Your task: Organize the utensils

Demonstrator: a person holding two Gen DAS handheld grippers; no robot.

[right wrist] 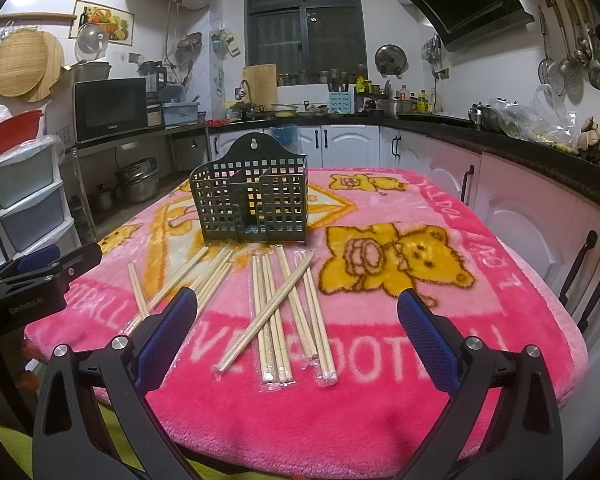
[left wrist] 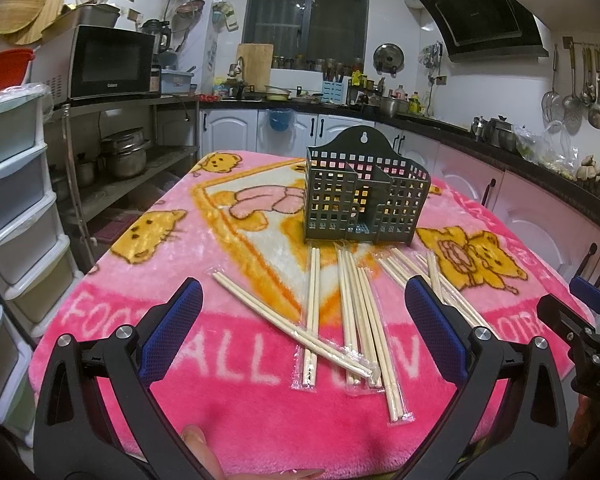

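Utensil holder (left wrist: pixel 366 196) stands upright on the blanket (left wrist: pixel 236 400), toward the far middle of the table; wrapped chopstick pairs (left wrist: pixel 352 312) lie flat just near-side of it, some crossing, none in its compartments; left gripper (left wrist: pixel 300 308) hovers over the near edge, jaws spread, chopsticks between and beyond them; right gripper (right wrist: pixel 298 312) likewise at the near edge, to the right of the left one; counter (left wrist: pixel 500 140) runs behind and along the right; microwave (left wrist: pixel 108 62) on a shelf far left.

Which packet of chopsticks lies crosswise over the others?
In the right wrist view, the diagonal packet: it slants across the middle packets, which run straight toward the holder. Both grippers are open and hold nothing.
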